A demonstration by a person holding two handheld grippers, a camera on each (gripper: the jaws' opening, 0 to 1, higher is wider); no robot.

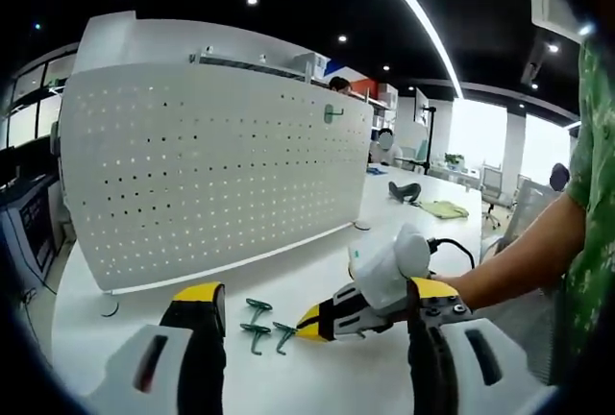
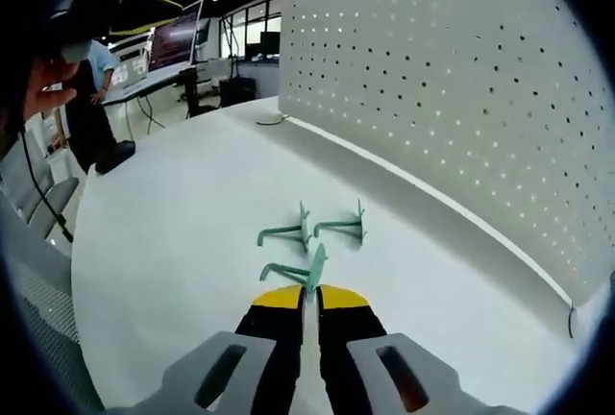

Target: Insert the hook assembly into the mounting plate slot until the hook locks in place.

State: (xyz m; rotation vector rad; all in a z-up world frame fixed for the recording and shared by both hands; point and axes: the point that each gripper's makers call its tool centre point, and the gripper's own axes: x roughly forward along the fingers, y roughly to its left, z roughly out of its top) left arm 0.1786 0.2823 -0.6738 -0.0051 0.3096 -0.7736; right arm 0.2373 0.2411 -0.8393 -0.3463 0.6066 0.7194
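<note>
The right hand-held gripper (image 2: 309, 292) has its jaws pinched on the nearest green hook (image 2: 300, 272), lifting it from the worktop (image 2: 173, 242) for the pegboard (image 2: 461, 98). Two spare hooks (image 2: 312, 230) lie just beyond. The left hand-held gripper (image 1: 312, 305) waits open, clear of the pick.

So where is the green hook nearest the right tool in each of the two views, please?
Left gripper view: nearest hook lies low centre, at the right tool tip.
Right gripper view: same hook lies low centre, just above the closed yellow tips.
Shared landmark: white pegboard, standing behind the hooks.
</note>
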